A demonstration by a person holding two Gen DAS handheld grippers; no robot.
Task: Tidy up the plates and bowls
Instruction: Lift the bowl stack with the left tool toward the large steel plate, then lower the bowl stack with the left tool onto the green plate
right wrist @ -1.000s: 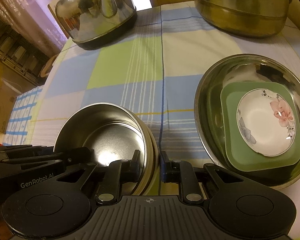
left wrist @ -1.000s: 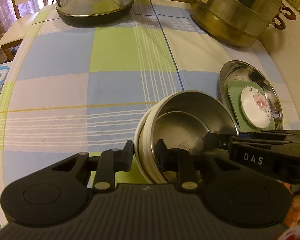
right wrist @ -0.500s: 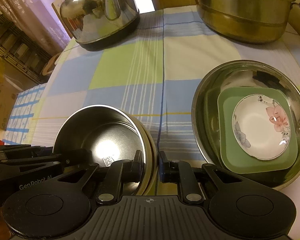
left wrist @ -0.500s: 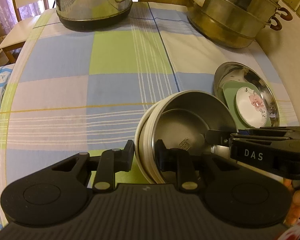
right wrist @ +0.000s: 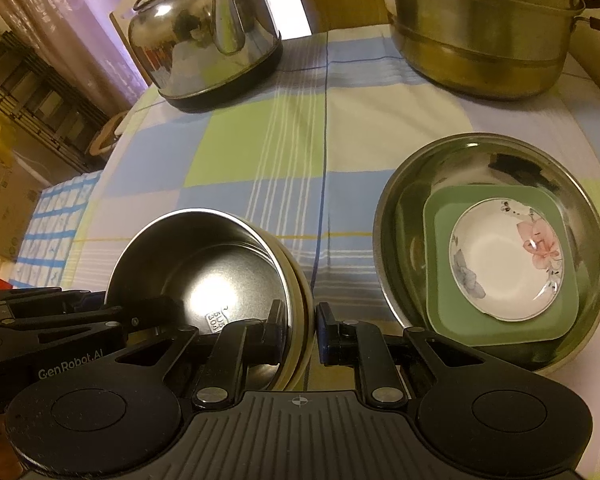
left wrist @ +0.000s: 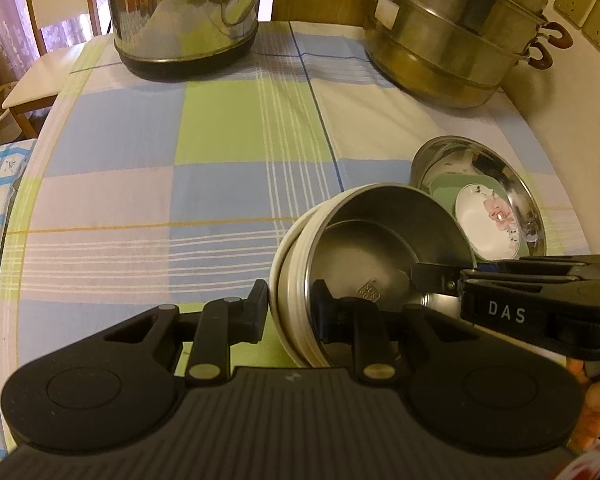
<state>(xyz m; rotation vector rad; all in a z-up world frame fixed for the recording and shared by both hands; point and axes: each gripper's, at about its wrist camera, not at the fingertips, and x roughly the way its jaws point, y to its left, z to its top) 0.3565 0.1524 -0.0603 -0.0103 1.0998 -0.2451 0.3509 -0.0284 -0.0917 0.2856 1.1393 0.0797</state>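
A steel-lined bowl with a cream outer wall hangs tilted above the checked tablecloth. My left gripper is shut on its left rim, one finger inside and one outside. On the opposite rim, my right gripper is shut the same way around the bowl. To the right stands a wide steel basin holding a green square plate with a white floral saucer on it. The left wrist view shows the basin beyond the bowl.
A steel kettle stands at the back left of the table and a stacked steamer pot at the back right. A wooden chair is behind the table's left edge. Checked cloth lies bare between the bowl and the kettle.
Both views have pulled up and back from the table, showing more of the kettle and steamer. The bowl stays gripped between both grippers and has risen slightly with them.
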